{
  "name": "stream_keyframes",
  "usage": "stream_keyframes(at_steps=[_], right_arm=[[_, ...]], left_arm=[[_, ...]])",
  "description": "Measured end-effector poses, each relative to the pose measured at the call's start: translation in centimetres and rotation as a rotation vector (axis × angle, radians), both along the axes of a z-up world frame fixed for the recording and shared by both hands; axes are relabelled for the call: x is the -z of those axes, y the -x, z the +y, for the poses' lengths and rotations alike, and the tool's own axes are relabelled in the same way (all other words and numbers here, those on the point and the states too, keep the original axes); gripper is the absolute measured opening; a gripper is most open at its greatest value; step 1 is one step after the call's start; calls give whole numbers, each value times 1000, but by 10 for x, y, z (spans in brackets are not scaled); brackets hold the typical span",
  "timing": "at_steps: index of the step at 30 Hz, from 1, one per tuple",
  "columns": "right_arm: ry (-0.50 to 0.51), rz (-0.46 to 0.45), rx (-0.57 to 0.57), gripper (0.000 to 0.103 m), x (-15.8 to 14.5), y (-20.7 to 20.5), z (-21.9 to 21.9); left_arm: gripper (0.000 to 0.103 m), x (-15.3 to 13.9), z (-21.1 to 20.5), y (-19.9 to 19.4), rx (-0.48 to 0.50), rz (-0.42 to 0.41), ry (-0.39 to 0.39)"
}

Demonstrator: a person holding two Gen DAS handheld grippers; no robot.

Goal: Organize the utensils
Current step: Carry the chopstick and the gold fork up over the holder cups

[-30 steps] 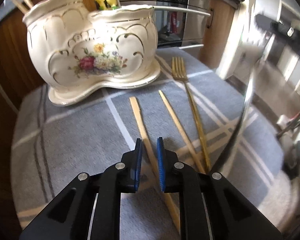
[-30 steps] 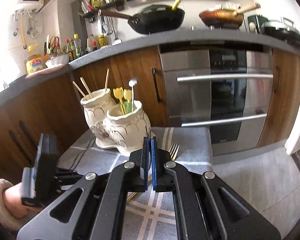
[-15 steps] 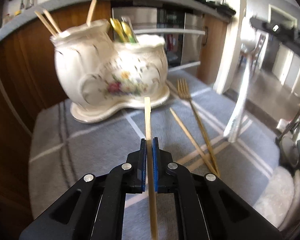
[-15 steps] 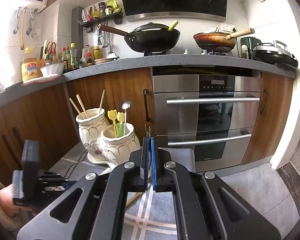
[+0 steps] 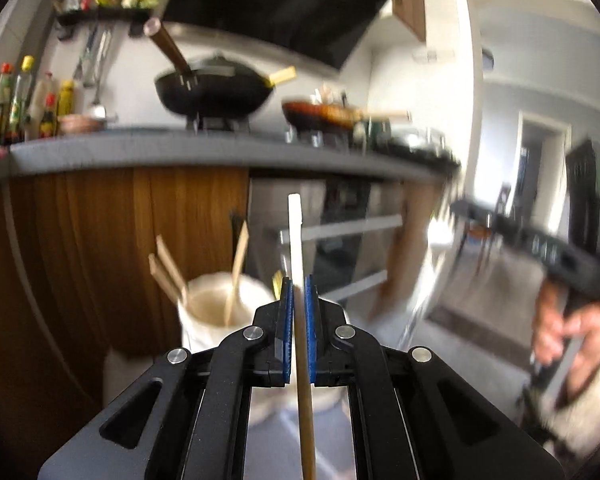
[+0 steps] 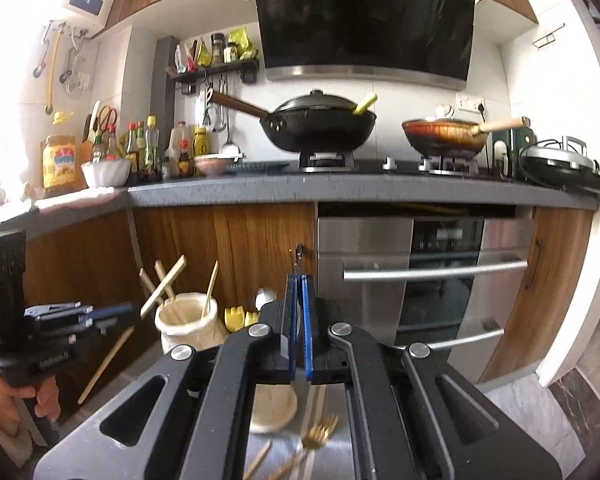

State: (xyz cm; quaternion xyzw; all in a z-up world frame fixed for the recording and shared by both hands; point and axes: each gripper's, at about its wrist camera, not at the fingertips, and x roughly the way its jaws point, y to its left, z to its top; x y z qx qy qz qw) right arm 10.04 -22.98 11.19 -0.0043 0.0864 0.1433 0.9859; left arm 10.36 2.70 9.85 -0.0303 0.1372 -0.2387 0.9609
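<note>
My left gripper (image 5: 297, 304) is shut on a wooden chopstick (image 5: 296, 248), held upright in the air, close to the white ceramic utensil holder (image 5: 216, 308), which holds several chopsticks. In the right wrist view the left gripper (image 6: 112, 314) holds that chopstick (image 6: 162, 288) slanted beside the holder (image 6: 184, 324). My right gripper (image 6: 299, 300) is shut on something thin and metal whose tips (image 6: 296, 258) stick up above the pads. A gold fork (image 6: 318, 436) and another chopstick (image 6: 260, 458) lie on the grey cloth below.
Yellow-handled utensils (image 6: 238, 316) stand in the holder's front pocket. Wooden cabinets (image 6: 240, 252) and a steel oven (image 6: 424, 280) are behind. The counter (image 6: 340, 190) above carries a wok, a pan and bottles.
My left gripper closed on the chopstick lying on the cloth and lifted it, tilting up toward the holder's rim. My right gripper rose and stayed shut.
</note>
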Motion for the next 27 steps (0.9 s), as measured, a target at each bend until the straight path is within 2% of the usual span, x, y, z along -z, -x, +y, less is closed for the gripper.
stream_keyframes(at_steps=[4,9,13,17,24,27], right_arm=[[-14,-2,23,2,-10,-25,6],[-16,-24,90,2,-14,-48,10],[25,-49,127,2,-7,-58,15],[72,-51,133,2,7,-63,22],[100,-18,89,2,29,-69,30],[115,-10,66,2,35,-69,36]], left_arm=[[6,-20,10,-31,-12,-47,104],[6,-25,7,-60,-52,-117,150],[6,-21,0,-80,-116,-157,135],[6,-8,-12,-90,-174,-192,74],[6,11,-24,-98,-205,-222,-29],[6,15,-22,-96,-205,-221,-43]])
